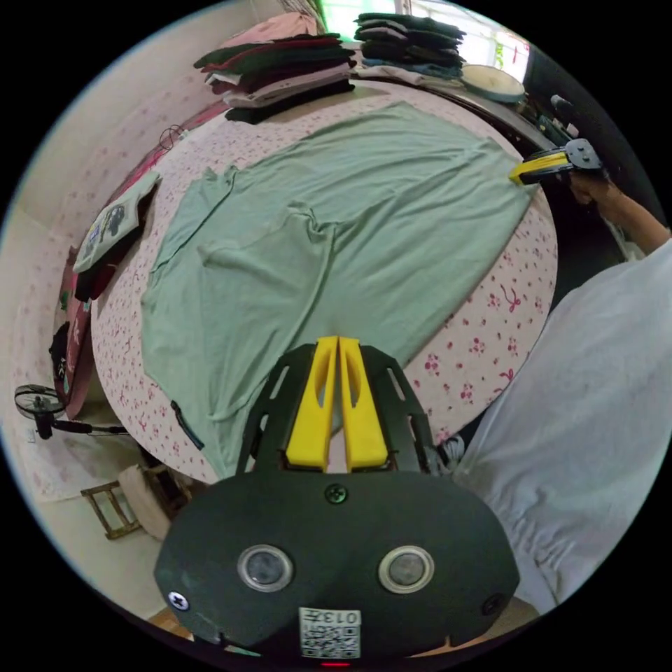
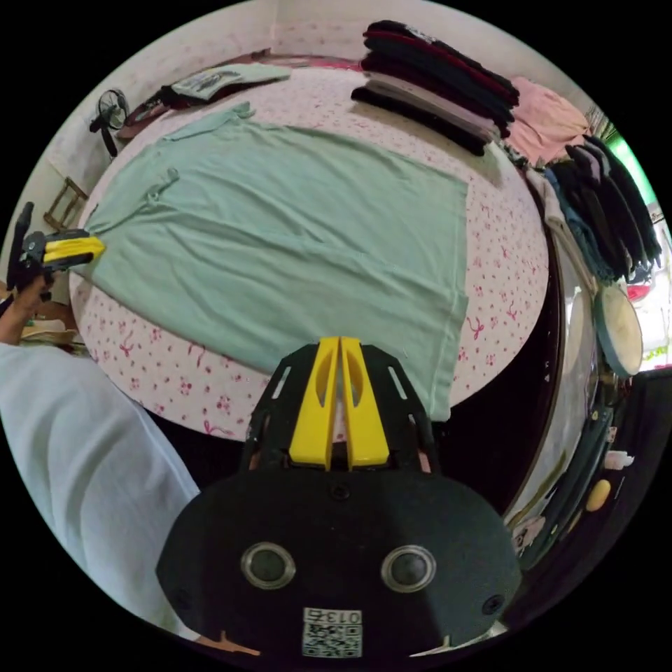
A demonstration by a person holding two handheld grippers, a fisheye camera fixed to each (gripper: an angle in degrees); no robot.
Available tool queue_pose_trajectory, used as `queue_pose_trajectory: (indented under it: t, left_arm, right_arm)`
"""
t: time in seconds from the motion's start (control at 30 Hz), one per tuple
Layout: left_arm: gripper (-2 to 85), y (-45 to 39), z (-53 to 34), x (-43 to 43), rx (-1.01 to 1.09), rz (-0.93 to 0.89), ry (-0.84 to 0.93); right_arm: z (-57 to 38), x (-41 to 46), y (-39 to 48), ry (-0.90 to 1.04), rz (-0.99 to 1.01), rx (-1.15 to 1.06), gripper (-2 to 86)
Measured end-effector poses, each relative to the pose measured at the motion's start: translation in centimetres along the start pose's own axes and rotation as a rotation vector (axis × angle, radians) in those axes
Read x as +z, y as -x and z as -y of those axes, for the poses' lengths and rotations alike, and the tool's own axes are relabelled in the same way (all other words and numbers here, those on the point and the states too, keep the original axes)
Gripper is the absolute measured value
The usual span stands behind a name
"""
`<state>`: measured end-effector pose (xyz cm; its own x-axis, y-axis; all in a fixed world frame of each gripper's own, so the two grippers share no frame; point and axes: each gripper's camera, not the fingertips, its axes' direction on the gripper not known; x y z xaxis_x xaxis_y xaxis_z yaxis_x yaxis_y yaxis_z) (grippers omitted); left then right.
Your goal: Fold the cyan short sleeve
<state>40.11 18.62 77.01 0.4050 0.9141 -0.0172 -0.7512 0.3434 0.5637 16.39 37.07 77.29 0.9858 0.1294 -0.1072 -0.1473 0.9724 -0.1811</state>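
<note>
1. My left gripper (image 1: 338, 344) and right gripper (image 2: 339, 344) have their jaws pressed together, each pinching the cyan short sleeve shirt's (image 1: 329, 231) near edge.
2. The shirt fills frame centre, flat on the floral bed (image 1: 490, 329).
3. I'd judge no fold made yet.

Round table draped in a white cloth with pink floral print (image 1: 483, 329), bearing a pale cyan short-sleeve shirt (image 1: 336, 238) spread flat at centre, stacks of dark folded clothes (image 1: 280, 66) along its far edge.
</note>
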Motion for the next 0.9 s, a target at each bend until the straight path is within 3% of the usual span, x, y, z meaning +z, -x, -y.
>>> queue_pose_trajectory:
  t: [0.17,0.3,0.43,0.57,0.77,0.9]
  left_arm:
    - [-0.2,-1.3,-1.3,0.1,-0.028,-0.013,0.034]
    - [-0.2,-2.7,0.2,-1.3,-0.046,0.047,-0.066]
    - [-0.3,-5.1,5.2,0.7,0.05,-0.021,-0.049]
    - [-0.3,-7.4,4.8,1.9,0.132,0.019,-0.031]
    - [-0.2,-7.0,1.9,2.1,0.072,-0.09,-0.015]
    - [-0.2,-5.1,2.0,0.6,-0.042,-0.005,-0.073]
  right_arm:
    - [-2.6,-1.1,-1.9,0.002,0.067,0.014,0.0]
    - [-2.6,-3.0,-2.0,-0.139,0.092,0.033,0.1]
    - [0.1,-2.4,2.7,-0.129,0.209,-0.167,0.2]
    - [0.2,-1.5,7.3,-0.035,0.187,-0.337,0.2]
    - [-2.3,-2.3,6.9,-0.029,0.212,-0.319,0.2]
    - [-0.7,-4.5,9.4,-0.209,0.212,-0.357,0.2]
